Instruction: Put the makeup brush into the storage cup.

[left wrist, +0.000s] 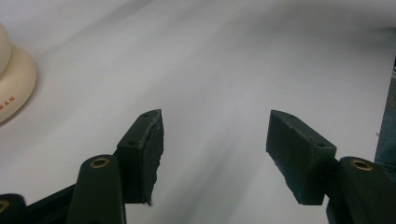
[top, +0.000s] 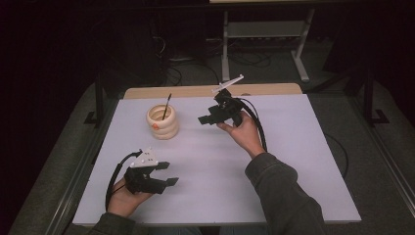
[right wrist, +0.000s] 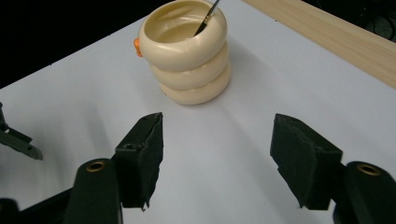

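Pen cup (top: pixel 163 122): upright at 10 o'clock on desk (top: pixel 293 161), thin brush (top: pixel 167 106) leaning inside, so the stowing looks done.
Right gripper (top: pixel 204 120): jaws apart, empty, at cup's 3 o'clock.
Left gripper (top: pixel 168 174): jaws apart, empty, parked at 7 o'clock.

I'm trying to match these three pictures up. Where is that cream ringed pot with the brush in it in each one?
High view: the cream pot stands left of centre on the white table.
Left gripper view: its base shows at the left edge.
Right gripper view: the pot stands top centre, ahead of the open jaws.
Shared landmark: the white table.
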The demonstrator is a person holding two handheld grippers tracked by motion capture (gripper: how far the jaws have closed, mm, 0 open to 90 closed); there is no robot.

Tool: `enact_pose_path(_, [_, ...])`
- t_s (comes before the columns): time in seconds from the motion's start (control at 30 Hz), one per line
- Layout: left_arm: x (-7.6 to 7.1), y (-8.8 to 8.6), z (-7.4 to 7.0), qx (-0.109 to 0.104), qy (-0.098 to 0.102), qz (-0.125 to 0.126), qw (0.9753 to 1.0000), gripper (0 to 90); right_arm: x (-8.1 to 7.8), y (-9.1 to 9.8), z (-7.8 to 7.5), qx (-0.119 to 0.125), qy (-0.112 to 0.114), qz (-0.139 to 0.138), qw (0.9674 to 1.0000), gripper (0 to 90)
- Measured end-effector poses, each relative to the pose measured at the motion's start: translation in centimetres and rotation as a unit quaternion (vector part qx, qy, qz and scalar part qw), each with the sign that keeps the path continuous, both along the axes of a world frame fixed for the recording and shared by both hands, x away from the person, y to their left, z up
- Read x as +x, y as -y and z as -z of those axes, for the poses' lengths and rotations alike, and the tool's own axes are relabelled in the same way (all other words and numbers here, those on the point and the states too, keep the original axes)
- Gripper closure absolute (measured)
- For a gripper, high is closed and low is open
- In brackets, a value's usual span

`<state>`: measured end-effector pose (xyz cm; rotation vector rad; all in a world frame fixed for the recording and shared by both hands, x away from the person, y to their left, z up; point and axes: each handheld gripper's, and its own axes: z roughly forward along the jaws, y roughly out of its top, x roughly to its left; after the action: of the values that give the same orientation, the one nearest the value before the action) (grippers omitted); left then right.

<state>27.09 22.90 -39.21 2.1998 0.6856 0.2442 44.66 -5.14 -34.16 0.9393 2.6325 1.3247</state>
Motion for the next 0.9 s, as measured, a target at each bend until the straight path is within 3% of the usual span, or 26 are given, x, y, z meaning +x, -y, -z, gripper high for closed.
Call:
enact_pose_path(0.4, [0.1, -0.1, 0.0, -0.004, 0.0, -0.013, 0.9999, 32.0, -1.6, 2.1, 0.3, 0.001, 0.008, 0.003, 1.0, 29.3])
enact_pose_path(0.5, [0.1, -0.1, 0.0, -0.006, -0.002, -0.015, 0.9999, 30.9, -2.0, 2.8, 0.5, 0.004, 0.018, 0.005, 0.9998, 28.7])
enact_pose_path(0.57, [0.1, -0.1, 0.0, -0.012, -0.003, -0.018, 0.9998, 30.7, -2.5, 3.2, 0.5, 0.006, 0.008, 0.012, 0.9999, 27.5])
enact_pose_path(0.63, [0.2, -0.4, -0.1, 0.0, 0.001, -0.013, 0.9999, 30.3, -2.7, 3.7, 0.8, 0.007, 0.016, 0.01, 0.9998, 26.9])
enact_pose_path(0.7, [0.2, -0.4, -0.1, -0.008, -0.001, -0.019, 0.9998, 29.5, -3.0, 4.1, 1.0, 0.012, 0.004, 0.01, 0.9999, 25.8])
enact_pose_path(0.77, [0.2, -0.4, -0.1, -0.006, 0.002, -0.018, 0.9998, 28.2, -3.3, 4.4, 1.5, 0.001, 0.01, 0.008, 0.9999, 24.6])
enact_pose_path(0.9, [0.2, -0.3, 0.0, -0.013, 0.002, -0.021, 0.9997, 27.8, -4.0, 4.9, 2.0, 0.007, 0.0, 0.011, 0.9999, 24.6])
